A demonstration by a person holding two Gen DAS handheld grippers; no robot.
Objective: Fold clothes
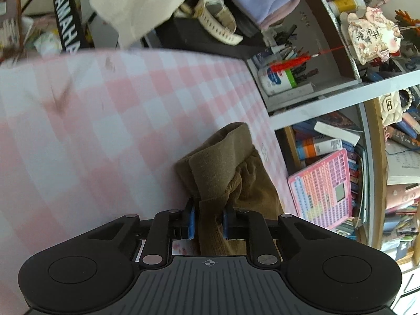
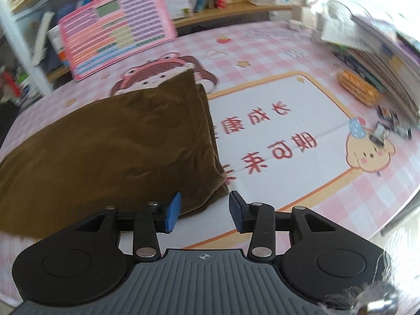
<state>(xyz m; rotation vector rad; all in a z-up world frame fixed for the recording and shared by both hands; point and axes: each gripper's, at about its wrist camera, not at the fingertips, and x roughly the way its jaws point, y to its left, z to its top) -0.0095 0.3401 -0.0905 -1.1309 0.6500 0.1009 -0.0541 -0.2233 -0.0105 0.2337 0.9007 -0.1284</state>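
My left gripper (image 1: pixel 208 221) pinches the cloth (image 1: pixel 231 173) over the table (image 1: pixel 105 120), shelves (image 1: pixel 328 97) to its right. My right gripper (image 2: pixel 204 212) sits spread at the cloth's (image 2: pixel 110 144) near corner, books (image 2: pixel 380 60) far right.

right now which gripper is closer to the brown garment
Left. The left gripper is clamped on the brown garment; the right gripper is open beside its near corner, not gripping it.

The left tongs (image 1: pixel 208 221) are clamped on cloth, seemingly lifted, while the right tongs (image 2: pixel 204 211) gape apart, low.
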